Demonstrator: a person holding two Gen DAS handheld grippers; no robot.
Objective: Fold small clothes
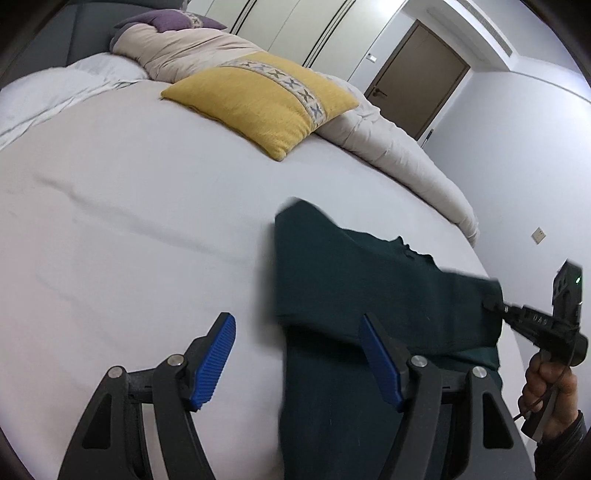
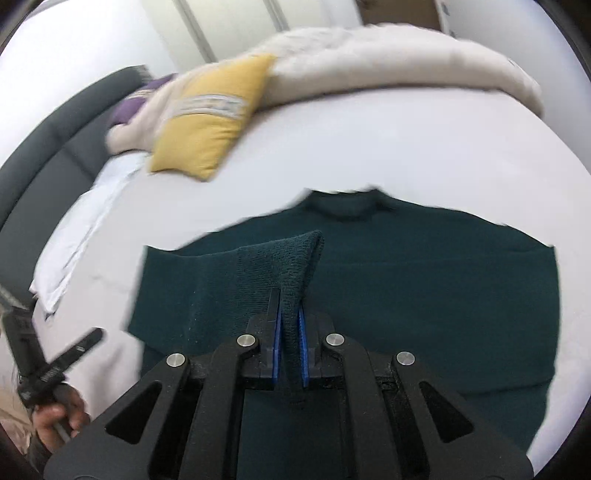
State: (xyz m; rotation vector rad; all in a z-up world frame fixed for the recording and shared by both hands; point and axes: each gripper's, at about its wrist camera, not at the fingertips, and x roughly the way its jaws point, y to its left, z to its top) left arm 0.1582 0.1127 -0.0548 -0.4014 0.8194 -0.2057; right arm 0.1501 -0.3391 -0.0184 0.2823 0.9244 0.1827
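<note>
A dark green knit sweater (image 2: 424, 295) lies on the white bed (image 2: 369, 140), also seen in the left wrist view (image 1: 351, 280). My right gripper (image 2: 290, 332) is shut on the ribbed cuff of a sleeve (image 2: 291, 266), held over the sweater's body; in the left wrist view it (image 1: 496, 308) pinches the sweater's right edge. My left gripper (image 1: 299, 350) is open and empty, its blue pads (image 1: 216, 360) wide apart over the sweater's left edge. It shows at the lower left of the right wrist view (image 2: 79, 347).
A yellow cushion (image 1: 266, 98) lies on the bed (image 1: 129, 221) beyond the sweater. A beige duvet (image 1: 388, 147) is bunched along the far side, with a purple pillow (image 1: 173, 20) at the dark headboard (image 2: 55, 147). A brown door (image 1: 417, 77) stands behind.
</note>
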